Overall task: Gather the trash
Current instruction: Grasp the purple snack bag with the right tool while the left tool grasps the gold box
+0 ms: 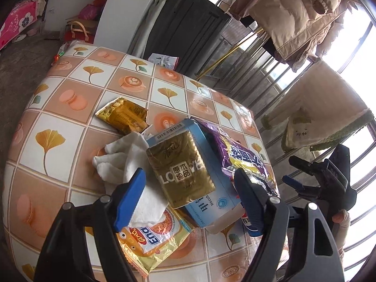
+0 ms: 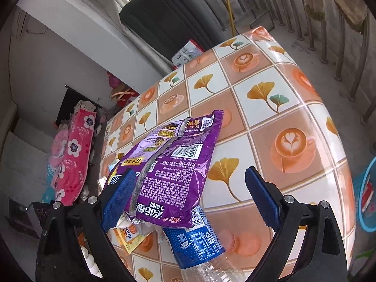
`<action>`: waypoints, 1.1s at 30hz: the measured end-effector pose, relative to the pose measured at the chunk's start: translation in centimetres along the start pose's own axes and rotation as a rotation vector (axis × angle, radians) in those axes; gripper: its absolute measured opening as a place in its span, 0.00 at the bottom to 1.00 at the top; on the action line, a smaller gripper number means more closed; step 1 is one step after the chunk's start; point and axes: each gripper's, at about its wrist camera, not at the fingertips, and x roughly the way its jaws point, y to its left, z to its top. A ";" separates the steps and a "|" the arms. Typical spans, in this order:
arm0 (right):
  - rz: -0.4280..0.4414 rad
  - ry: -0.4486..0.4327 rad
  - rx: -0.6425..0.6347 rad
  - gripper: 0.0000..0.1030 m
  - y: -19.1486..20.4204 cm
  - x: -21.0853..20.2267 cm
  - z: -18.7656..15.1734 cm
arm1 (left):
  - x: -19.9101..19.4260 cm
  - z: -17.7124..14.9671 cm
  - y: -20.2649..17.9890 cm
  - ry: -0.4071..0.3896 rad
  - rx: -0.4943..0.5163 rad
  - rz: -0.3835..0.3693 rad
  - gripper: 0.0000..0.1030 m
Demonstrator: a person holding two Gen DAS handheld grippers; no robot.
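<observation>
A heap of trash lies on the tiled-pattern table (image 1: 70, 127). A gold tissue pack (image 1: 181, 166) rests on a blue carton (image 1: 211, 202), with a white crumpled tissue (image 1: 122, 162) to its left and a purple noodle bag (image 1: 237, 152) to its right. A gold wrapper (image 1: 122, 115) lies behind them, and a yellow snack wrapper (image 1: 150, 242) lies in front. My left gripper (image 1: 188, 192) is open, its fingers straddling the gold pack and carton. My right gripper (image 2: 191, 199) (image 1: 293, 171) is open over the purple bag (image 2: 174, 174) and a blue-labelled plastic bottle (image 2: 195, 242).
A blue basket (image 2: 367, 195) stands on the floor past the table's right edge. A railing (image 2: 352, 54) and hanging clothes (image 1: 293, 14) lie beyond the table. A small printed box (image 2: 188, 52) sits at the far table edge. Pink bedding (image 2: 72, 155) lies on the floor to the left.
</observation>
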 end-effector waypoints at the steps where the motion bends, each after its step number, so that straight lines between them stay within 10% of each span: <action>1: 0.022 0.019 0.028 0.86 -0.5 0.4 0.2 | 0.1 0.0 0.1 0.006 -0.006 -0.002 0.73; 20: 0.195 0.193 0.278 0.74 -3.7 5.8 1.2 | 2.7 1.1 0.7 0.118 -0.115 -0.025 0.73; 33: 0.360 0.234 0.444 0.28 -6.6 6.2 0.5 | 3.8 1.1 -0.1 0.096 -0.090 0.014 0.66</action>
